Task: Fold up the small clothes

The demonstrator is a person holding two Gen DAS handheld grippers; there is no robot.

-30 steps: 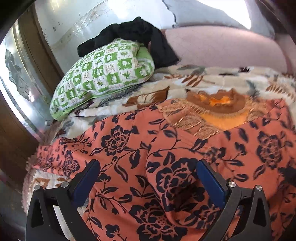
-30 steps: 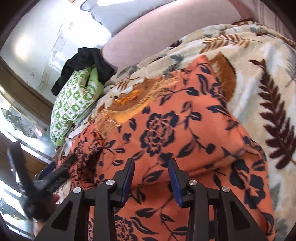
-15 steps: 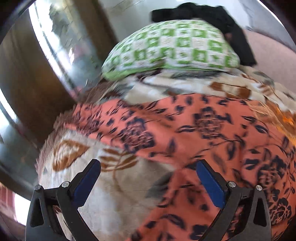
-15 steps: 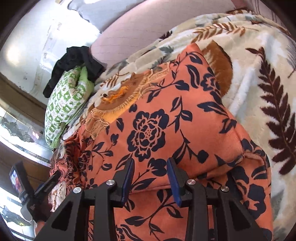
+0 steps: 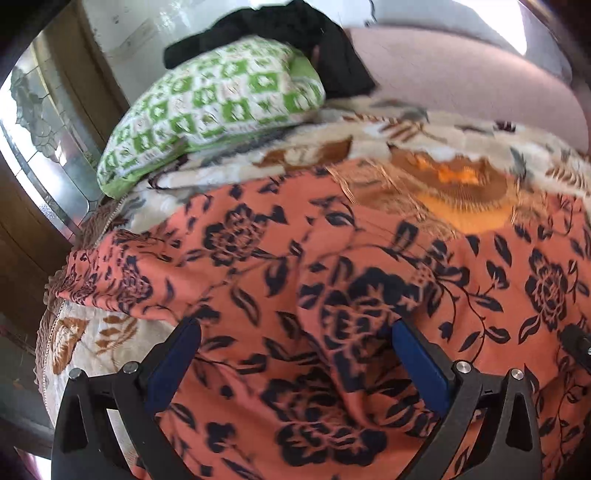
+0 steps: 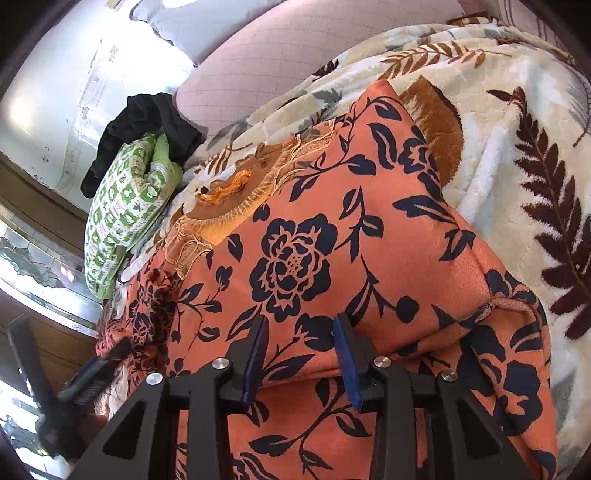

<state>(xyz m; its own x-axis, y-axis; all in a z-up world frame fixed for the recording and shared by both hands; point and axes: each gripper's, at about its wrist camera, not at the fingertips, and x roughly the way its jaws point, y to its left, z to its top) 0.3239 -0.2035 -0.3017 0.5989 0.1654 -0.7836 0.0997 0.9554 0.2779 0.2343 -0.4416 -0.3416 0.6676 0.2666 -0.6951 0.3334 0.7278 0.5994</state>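
An orange garment with dark blue flowers [image 5: 280, 266] lies spread on a leaf-patterned blanket, its embroidered brown and orange neckline [image 5: 454, 188] at the far side. My left gripper [image 5: 295, 347] is wide open just above the cloth and holds nothing. In the right wrist view the same garment [image 6: 295, 262] has its right part folded over, with a fold edge near the fingers. My right gripper [image 6: 299, 343] is partly open over that fold, jaws not closed on the cloth. The left gripper [image 6: 92, 373] shows at the lower left there.
A green and white patterned pillow [image 5: 218, 110] with a black garment [image 5: 295, 33] on it lies at the far left. A pink cushion [image 6: 295, 55] runs along the back. The cream blanket [image 6: 517, 155] lies to the right. A wood and glass door [image 5: 40, 122] stands at the left.
My left gripper swung left to the garment's left edge, then came back over its middle. My right gripper stayed over the fold and its view shifted slightly.
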